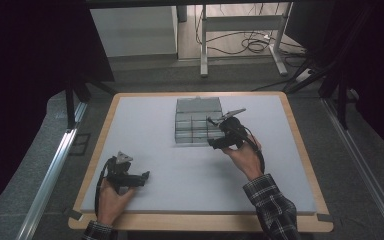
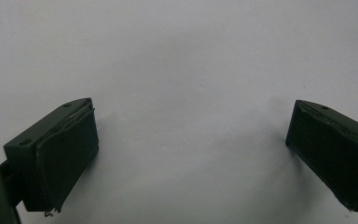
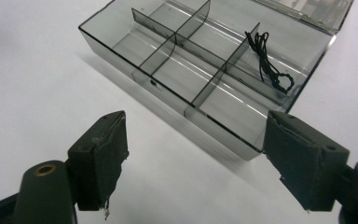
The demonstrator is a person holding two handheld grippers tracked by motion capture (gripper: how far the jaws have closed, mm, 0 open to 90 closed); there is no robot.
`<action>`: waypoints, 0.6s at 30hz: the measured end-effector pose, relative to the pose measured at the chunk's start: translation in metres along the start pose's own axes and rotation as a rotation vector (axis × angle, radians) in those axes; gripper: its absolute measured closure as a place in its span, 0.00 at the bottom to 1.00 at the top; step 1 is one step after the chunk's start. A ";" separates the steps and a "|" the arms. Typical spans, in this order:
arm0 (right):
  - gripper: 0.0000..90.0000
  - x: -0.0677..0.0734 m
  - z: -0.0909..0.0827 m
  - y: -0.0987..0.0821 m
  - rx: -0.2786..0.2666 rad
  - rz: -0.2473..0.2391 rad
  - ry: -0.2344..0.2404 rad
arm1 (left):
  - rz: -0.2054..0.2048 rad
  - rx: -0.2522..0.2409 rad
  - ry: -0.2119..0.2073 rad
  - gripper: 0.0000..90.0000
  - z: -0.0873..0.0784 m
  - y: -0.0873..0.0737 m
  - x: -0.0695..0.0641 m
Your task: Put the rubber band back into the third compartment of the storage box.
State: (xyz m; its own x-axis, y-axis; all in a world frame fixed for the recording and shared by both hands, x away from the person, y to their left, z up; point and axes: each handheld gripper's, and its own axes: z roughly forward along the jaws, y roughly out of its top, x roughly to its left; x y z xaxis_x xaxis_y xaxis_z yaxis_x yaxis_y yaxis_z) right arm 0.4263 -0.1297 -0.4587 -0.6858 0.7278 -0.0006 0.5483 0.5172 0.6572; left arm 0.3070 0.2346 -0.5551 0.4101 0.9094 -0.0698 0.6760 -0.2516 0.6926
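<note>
A clear plastic compartment box stands at the back middle of the white mat, its lid folded open behind it. In the right gripper view the box's front wall lies just ahead, and a thin black cord rests coiled in one of its right-hand compartments. My right gripper sits at the box's near right corner, open, with nothing between its pads. Down at the near left, my left gripper rests low over the mat and points right. It is open over bare mat.
The white mat covers a wood-rimmed board. Metal rails run along both sides of the table. Beyond the far edge stand a white desk frame and loose cables on the floor.
</note>
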 end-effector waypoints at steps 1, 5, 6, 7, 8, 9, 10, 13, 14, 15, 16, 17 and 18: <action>0.23 0.000 -0.001 -0.001 0.001 -0.002 -0.002 | 0.000 0.000 0.000 0.02 0.000 0.000 0.000; 0.22 0.001 -0.003 -0.008 -0.009 -0.004 -0.011 | 0.000 0.001 0.000 0.02 0.000 0.000 0.000; 0.22 0.001 -0.004 -0.010 -0.011 -0.005 -0.010 | -0.001 0.001 -0.001 0.02 0.000 0.000 0.000; 0.22 0.002 -0.004 -0.011 -0.009 -0.003 -0.013 | -0.001 0.001 0.000 0.02 0.000 0.000 0.000; 0.22 0.002 -0.005 -0.013 -0.011 -0.004 -0.009 | -0.001 0.001 0.000 0.02 0.000 0.000 0.000; 0.21 0.002 -0.005 -0.014 -0.011 -0.002 -0.012 | 0.000 0.000 0.000 0.02 0.000 0.000 0.000; 0.21 0.002 -0.006 -0.016 -0.011 -0.004 -0.015 | -0.001 0.000 0.000 0.02 0.000 0.000 0.000; 0.20 0.003 -0.007 -0.019 -0.012 -0.004 -0.013 | 0.000 0.000 0.000 0.02 0.000 0.000 0.000; 0.20 0.004 -0.008 -0.021 -0.011 -0.006 -0.016 | 0.000 0.000 0.000 0.02 0.000 0.000 0.000; 0.20 0.004 -0.009 -0.022 -0.014 -0.007 -0.017 | 0.000 0.000 0.000 0.02 0.000 0.000 0.000; 0.19 0.005 -0.009 -0.023 -0.016 -0.005 -0.014 | -0.001 0.000 -0.001 0.02 0.000 0.000 0.000; 0.19 0.005 -0.010 -0.024 -0.017 -0.006 -0.015 | 0.000 0.000 0.000 0.02 0.000 0.000 0.000; 0.19 0.005 -0.010 -0.025 -0.016 -0.009 -0.013 | 0.000 0.000 0.000 0.02 0.000 0.000 0.000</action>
State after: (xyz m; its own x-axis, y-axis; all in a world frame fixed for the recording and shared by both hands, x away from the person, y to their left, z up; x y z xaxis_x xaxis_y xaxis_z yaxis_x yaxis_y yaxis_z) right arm 0.4040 -0.1432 -0.4677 -0.6842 0.7291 -0.0160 0.5346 0.5164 0.6690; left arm 0.3069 0.2346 -0.5551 0.4101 0.9094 -0.0700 0.6761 -0.2515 0.6926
